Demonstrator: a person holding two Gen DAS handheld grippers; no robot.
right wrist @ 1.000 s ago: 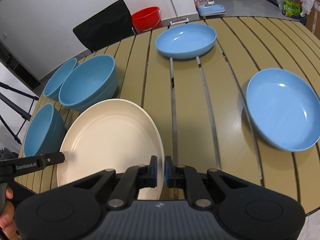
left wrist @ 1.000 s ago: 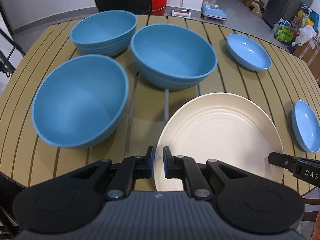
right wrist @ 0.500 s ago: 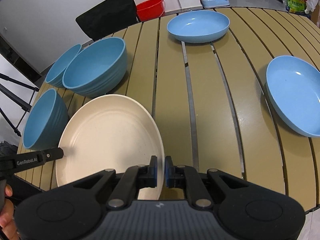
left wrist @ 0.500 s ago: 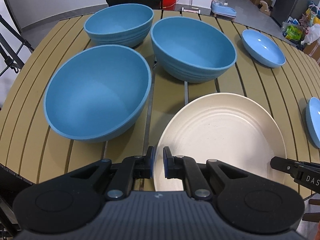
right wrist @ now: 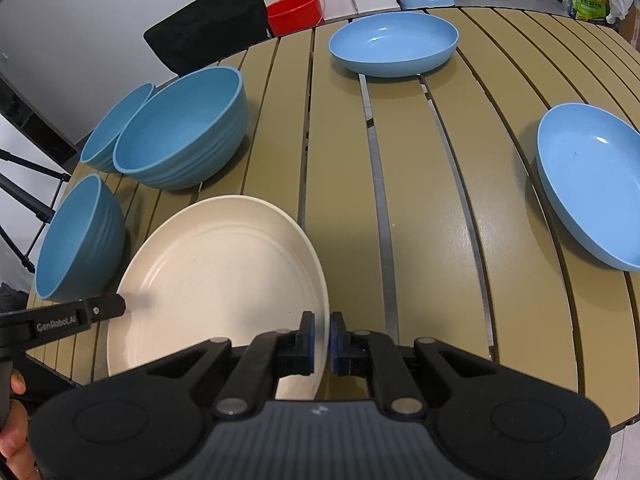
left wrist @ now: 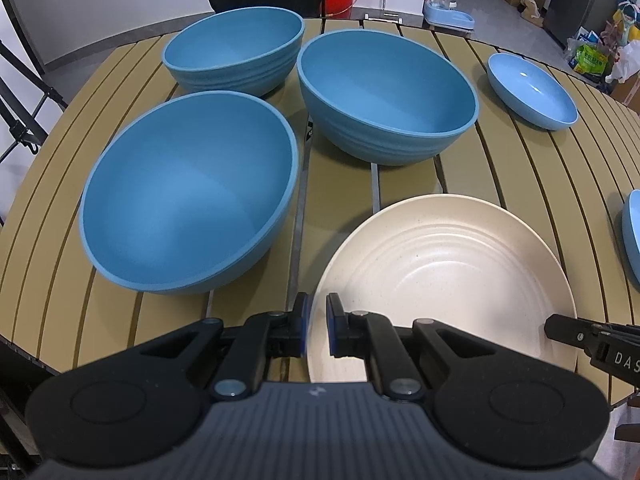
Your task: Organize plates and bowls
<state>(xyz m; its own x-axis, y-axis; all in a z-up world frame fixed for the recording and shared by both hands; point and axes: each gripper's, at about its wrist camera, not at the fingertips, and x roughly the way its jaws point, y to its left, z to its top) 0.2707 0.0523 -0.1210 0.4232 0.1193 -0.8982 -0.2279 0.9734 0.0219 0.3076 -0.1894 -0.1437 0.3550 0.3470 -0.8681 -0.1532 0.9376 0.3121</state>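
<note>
- The left tongs [left wrist: 316,326] are clamped on the near-left rim of the cream plate [left wrist: 448,280]; one pad sits outside the rim, the other inside.
- The right tongs [right wrist: 320,342] pinch the same plate's [right wrist: 216,280] near-right rim.
- The plate is at the near edge of the slatted tabletop [right wrist: 424,184], tilted; whether it touches the slats cannot be told.
- Three blue bowls stand left of and beyond the plate: a near-left bowl [left wrist: 192,192], a far-left bowl [left wrist: 234,54] and a middle bowl [left wrist: 386,94], close together.
- A shallow blue dish [right wrist: 394,42] sits at the far side of the tabletop, well apart from the bowls.
- A second blue dish [right wrist: 592,184] lies at the right, apart from the plate.
- Beyond the tabletop are a black chair back [right wrist: 208,20] and a red bucket [right wrist: 294,10].
</note>
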